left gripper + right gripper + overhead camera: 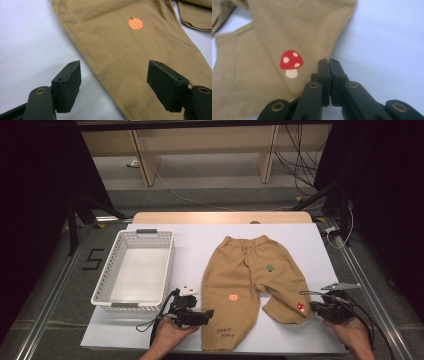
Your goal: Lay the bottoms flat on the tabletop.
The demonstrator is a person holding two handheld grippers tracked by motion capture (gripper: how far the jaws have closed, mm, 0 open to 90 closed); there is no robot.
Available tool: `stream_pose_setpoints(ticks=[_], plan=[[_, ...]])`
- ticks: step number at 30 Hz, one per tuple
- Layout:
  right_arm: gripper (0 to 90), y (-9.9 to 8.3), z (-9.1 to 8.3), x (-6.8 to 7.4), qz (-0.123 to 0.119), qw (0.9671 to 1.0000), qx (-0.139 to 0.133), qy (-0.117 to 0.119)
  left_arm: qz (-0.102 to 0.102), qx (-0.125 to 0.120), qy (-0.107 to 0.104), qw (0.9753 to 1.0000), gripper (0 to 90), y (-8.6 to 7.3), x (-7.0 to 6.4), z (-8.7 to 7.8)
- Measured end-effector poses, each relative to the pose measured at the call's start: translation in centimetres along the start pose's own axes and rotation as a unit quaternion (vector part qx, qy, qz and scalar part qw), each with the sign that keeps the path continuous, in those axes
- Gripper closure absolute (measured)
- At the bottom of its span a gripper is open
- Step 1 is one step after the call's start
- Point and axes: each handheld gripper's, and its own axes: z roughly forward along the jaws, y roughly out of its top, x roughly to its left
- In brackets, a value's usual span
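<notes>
Tan children's trousers (pixel 245 270) lie flat on the white table top (pixel 195 240), waistband away from me. My left gripper (pixel 207 315) sits at the outer edge of the left leg, below the orange pumpkin patch (pixel 233 297). In the left gripper view its jaws stand wide apart over that leg's seam (pixel 113 85), nothing between them, with the pumpkin (pixel 135 23) ahead. My right gripper (pixel 314 306) is at the right leg's hem. Its jaws (pixel 328 62) are pressed together on the fabric edge, just right of the red mushroom patch (pixel 290 61).
A white slatted basket (pixel 105 275) stands empty on the table's left side, just beyond my left hand. Bare white surface surrounds the trousers. Metal rails run along both table sides, and cables lie on the floor behind.
</notes>
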Motion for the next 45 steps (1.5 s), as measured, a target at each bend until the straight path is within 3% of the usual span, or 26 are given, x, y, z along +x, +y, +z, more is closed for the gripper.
stream_pose_setpoints(ticks=[7, 11, 16, 20, 23, 26, 28, 33, 36, 41, 45], plan=[[87.8, 1.2, 0.5, -2.4, -0.024, 0.999, -0.026, -0.029, -0.003, -0.001, -0.002, 1.0, 27.6, 0.0, 0.0, -0.1], [80.8, 1.6, 1.0, -2.8, -0.031, 0.9982, -0.024, -0.044, -0.004, -0.001, -0.001, 1.0, 27.7, 0.0, 0.1, 0.0], [53.6, 1.1, 0.0, -2.1, -0.012, 0.9983, -0.025, -0.051, -0.001, -0.001, -0.001, 1.0, 27.8, 0.0, 0.0, -0.2], [47.5, 0.0, -1.3, -0.9, 0.001, 0.9982, -0.033, -0.05, 0.002, -0.002, -0.002, 1.0, 27.8, -0.1, -0.1, -0.3], [46.6, -0.7, -1.6, -0.1, 0.013, 0.9986, -0.02, -0.048, 0.001, -0.004, -0.001, 1.0, 27.8, -0.1, -0.2, -0.4], [46.9, -1.6, -1.5, 0.3, 0.021, 0.9988, -0.005, -0.044, 0.001, -0.006, -0.002, 1.0, 27.7, -0.1, -0.2, -0.5], [49.7, -2.1, -1.5, 0.4, 0.026, 0.9992, 0.002, -0.029, 0.001, -0.006, -0.001, 1.0, 27.8, -0.1, -0.2, -0.4], [75.1, -2.5, -1.5, 0.6, 0.02, 0.9996, 0.011, -0.019, 0.001, -0.006, -0.002, 1.0, 27.8, -0.1, -0.2, -0.5], [87.0, -2.6, -1.7, 0.6, 0.005, 0.9994, 0.013, -0.03, 0.0, -0.007, -0.002, 1.0, 27.8, -0.1, -0.1, -0.5], [88.1, -2.4, -2.5, -0.1, -0.012, 0.9975, -0.002, -0.069, -0.001, -0.007, -0.003, 1.0, 27.8, -0.1, 0.0, -0.4], [81.1, -2.2, -2.3, -1.5, -0.024, 0.9958, -0.004, -0.088, -0.003, -0.005, -0.004, 1.0, 27.9, -0.1, 0.0, -0.4]])
